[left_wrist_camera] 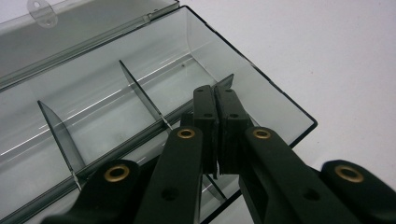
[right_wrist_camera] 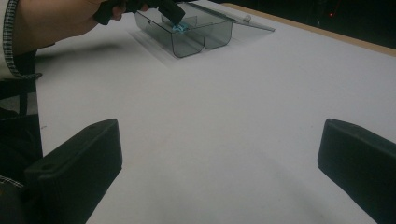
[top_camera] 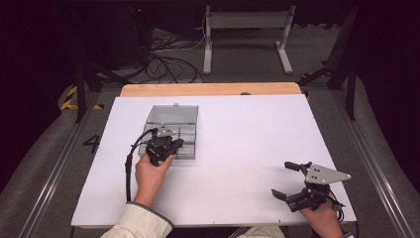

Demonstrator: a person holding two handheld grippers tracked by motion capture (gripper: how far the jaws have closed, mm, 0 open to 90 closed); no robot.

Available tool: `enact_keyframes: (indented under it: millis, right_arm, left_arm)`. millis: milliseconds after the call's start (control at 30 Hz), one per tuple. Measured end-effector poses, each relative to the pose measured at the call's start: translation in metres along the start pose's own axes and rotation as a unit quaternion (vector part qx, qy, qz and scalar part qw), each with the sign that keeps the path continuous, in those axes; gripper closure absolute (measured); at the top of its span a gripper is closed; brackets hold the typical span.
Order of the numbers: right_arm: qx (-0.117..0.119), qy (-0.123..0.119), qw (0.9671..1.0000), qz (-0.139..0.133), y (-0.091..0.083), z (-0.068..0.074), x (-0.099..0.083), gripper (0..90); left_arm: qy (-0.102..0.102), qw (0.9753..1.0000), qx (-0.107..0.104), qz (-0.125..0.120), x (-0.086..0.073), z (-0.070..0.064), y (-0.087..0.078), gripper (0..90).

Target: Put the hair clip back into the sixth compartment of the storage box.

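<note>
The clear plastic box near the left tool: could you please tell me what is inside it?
The clear box has thin dividers and looks bare in the compartments in view. The left tool covers part; the right gripper view shows something light blue beneath it.

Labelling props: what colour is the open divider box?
Smoky grey, see-through box; clearest in the left gripper view.

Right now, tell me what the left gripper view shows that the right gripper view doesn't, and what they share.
Left gripper view: the left gripper with its jaws pressed together over the box, the clear dividers inside, and the lid's small tab.

Right gripper view: the right gripper with jaws wide apart above bare table, the person's left hand, and something small and light blue at the tip of the left gripper, in the box.

Both: the smoky clear box with its lid open, and the white tabletop.
</note>
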State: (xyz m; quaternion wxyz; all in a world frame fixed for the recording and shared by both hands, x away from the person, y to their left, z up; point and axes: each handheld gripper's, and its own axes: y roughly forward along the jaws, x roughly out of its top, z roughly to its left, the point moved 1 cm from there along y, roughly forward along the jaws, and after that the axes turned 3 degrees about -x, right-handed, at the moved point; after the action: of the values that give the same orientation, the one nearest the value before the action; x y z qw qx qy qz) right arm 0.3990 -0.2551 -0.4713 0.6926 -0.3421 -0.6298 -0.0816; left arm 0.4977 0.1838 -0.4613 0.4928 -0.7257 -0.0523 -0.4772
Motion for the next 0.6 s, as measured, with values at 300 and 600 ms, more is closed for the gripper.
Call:
enact_keyframes:
  millis: [300, 600]
  right_arm:
    - [0.0, 0.001, 1.0, 0.0, 0.0006, 0.0, -0.0002, 0.8]
    - [0.002, 0.001, 1.0, 0.0, 0.0009, 0.0002, -0.0003, 0.8]
  left_arm:
    - [0.001, 0.9999, -0.004, 0.013, -0.0008, 0.0005, 0.0043, 88.3]
    - [0.001, 0.9997, -0.008, 0.023, -0.0016, -0.001, 0.0089, 88.3]
